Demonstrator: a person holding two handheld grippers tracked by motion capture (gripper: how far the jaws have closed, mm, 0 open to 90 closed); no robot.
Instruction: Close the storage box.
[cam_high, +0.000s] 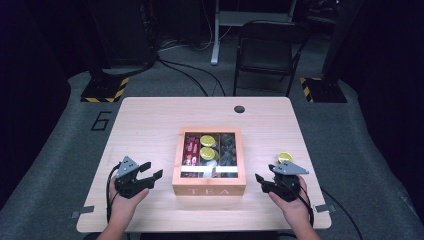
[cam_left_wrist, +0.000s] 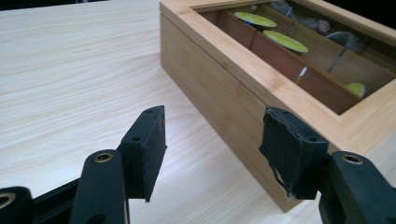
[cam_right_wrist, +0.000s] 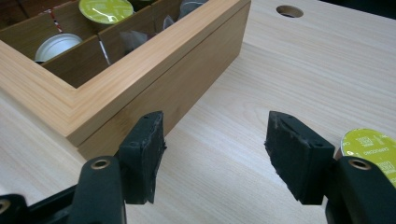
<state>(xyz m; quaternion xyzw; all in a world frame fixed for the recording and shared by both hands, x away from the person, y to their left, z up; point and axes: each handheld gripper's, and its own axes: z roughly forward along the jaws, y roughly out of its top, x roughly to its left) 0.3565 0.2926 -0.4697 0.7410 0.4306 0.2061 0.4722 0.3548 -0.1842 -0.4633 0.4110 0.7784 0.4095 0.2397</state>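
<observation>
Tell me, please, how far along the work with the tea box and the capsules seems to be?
Done: two green-lidded capsules already lie in the wooden tea box, whose windowed lid looks shut. In hand: nothing; the left claw and right claw are both open and empty, flanking the box. Left: one green capsule sits loose on the table by the right claw, probably bound for the box.
</observation>
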